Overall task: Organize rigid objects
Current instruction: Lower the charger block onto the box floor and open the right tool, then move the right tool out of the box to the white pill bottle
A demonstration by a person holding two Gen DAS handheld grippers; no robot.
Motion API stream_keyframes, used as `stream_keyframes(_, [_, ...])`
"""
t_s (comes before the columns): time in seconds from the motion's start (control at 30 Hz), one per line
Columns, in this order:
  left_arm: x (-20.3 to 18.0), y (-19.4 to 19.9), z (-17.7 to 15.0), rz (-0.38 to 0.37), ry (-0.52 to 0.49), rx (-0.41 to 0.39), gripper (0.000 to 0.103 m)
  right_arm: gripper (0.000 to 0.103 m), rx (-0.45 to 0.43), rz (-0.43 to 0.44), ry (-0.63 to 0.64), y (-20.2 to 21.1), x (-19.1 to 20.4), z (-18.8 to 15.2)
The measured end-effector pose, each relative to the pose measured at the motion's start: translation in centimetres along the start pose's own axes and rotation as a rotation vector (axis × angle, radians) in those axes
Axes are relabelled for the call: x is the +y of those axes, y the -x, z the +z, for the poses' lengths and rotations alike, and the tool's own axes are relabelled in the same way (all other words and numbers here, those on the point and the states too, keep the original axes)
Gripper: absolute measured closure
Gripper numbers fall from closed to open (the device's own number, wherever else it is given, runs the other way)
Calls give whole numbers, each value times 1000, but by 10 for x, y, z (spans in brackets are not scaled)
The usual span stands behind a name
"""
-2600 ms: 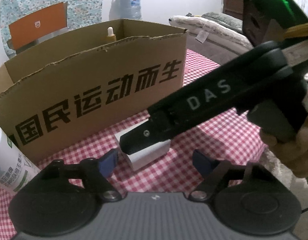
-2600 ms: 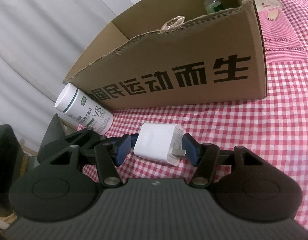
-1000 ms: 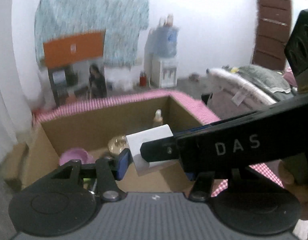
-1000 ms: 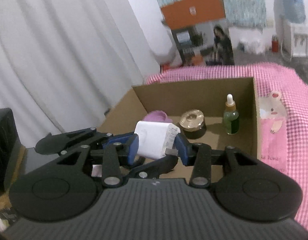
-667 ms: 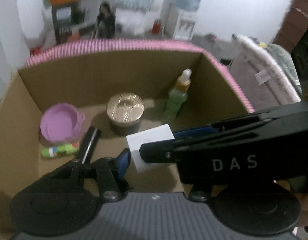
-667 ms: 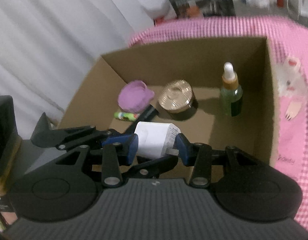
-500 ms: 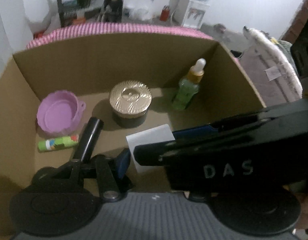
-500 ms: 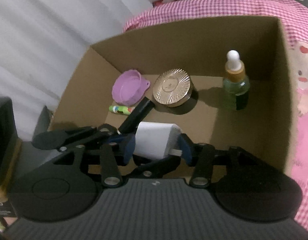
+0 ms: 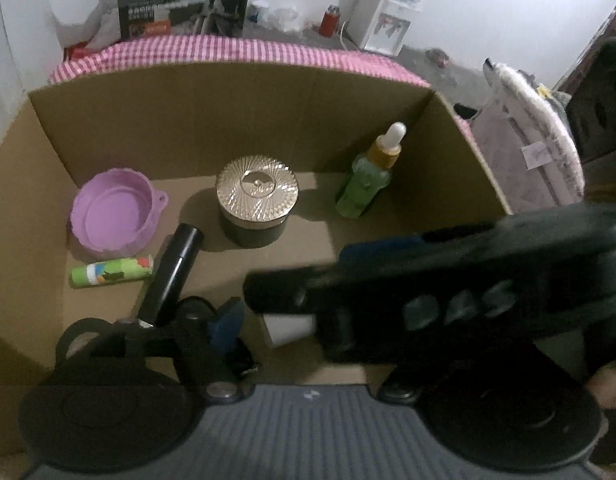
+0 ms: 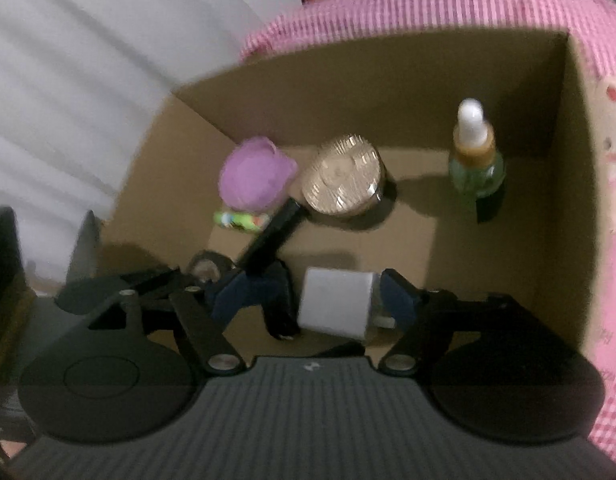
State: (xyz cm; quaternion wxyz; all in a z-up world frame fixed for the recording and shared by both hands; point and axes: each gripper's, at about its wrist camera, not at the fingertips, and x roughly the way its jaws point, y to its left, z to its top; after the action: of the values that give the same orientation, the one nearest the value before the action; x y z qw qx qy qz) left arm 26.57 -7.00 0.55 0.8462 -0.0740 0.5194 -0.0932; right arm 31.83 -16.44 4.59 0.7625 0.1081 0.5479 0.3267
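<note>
1. The right gripper is inside the open brown cardboard box, with the small white plastic charger block between its blue pads. The right pad touches the block's plug end. The left pad stands a little apart from the block, so the jaws look released or in the act of letting go; motion blur leaves some doubt.
2. The charger block sits low over the box floor, just ahead of the gripper's body. Whether it already rests on the cardboard cannot be told.
3. Handling, as a judgement: the block is light, stiff and smooth-sided. It should be taken across its two broad flat faces, away from the metal prongs, with only modest squeeze. A short drop should not harm it.
4. Ahead and to the left of the right gripper lies a black cylindrical tube, with a gold-lidded round jar beyond. Ahead and to the right stands a green glass dropper bottle, the fragile neighbour.
5. The left gripper hovers beside it. Only its left blue pad shows, the right gripper's arm hiding the other, so I cannot tell its state.
</note>
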Motion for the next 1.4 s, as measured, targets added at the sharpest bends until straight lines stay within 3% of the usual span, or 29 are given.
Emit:
stream_keyframes(0.27, [-20, 60, -26, -4, -112, -207, 17, 20, -357, 51, 33, 94, 32, -30])
stream_keyframes(0.33, [-28, 79, -37, -24, -164, -265, 13, 16, -455, 29, 71, 122, 48, -47])
stream_keyframes(0.43, [-36, 103, -54, -38, -220, -331, 7, 1, -594, -10, 137, 163, 70, -80])
stream_keyframes(0.53, [-42, 121, -72, -58, -253, -369, 2, 1, -690, -76, 197, 193, 90, -116])
stream_keyframes(0.67, [-40, 141, -97, -66, -270, -409, 0, 1, -718, -209, 262, 208, 110, -153])
stream_keyframes(0.83, [-32, 154, -124, -50, -290, -449, 0, 1, -701, -459, 377, 204, 136, -184])
stream_keyframes(1.0, [-10, 160, -143, -40, -283, -464, 0, 1, -700, -586, 417, 199, 155, -205])
stream_keyframes(1.1, [4, 164, -155, -13, -285, -487, 0, 1, -704, -580, 449, 194, 163, -214])
stream_keyframes(1.4, [47, 165, -176, 68, -198, -509, 0, 1, -674, -367, 383, 152, 165, -226])
